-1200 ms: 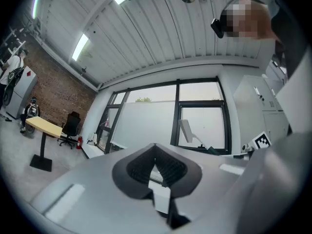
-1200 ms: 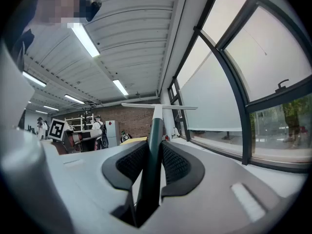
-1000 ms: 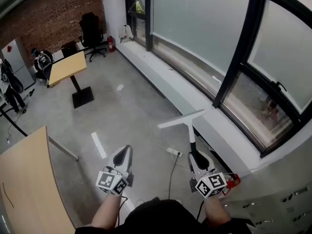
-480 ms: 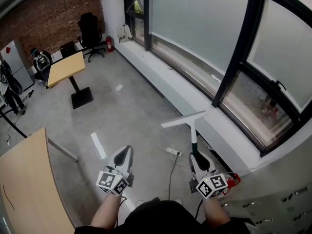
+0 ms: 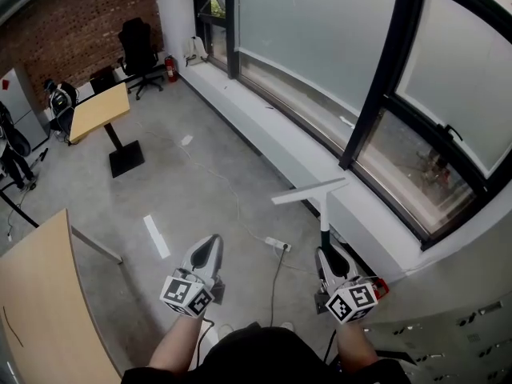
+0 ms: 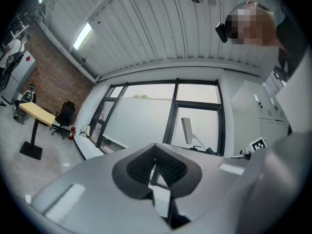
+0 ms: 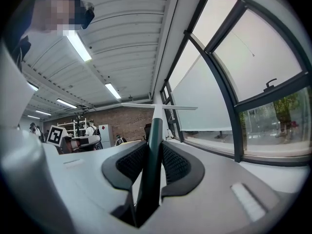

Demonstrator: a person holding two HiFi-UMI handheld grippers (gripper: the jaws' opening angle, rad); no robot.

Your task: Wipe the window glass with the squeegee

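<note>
My right gripper is shut on the dark green handle of the squeegee. Its white blade stands crosswise at the top, held upright and short of the window glass. The window has black frames and a low white sill. My left gripper is shut with nothing between its jaws, held low at the left. In the left gripper view the squeegee shows against the window.
A power strip with a cable lies on the grey floor below the sill. A wooden table stands at the near left, another desk and a black chair farther back. White cabinets are at the near right.
The squeegee and my right gripper have shifted slightly to the right, nearer the window. The view has moved a little forward. My left gripper keeps its place.
</note>
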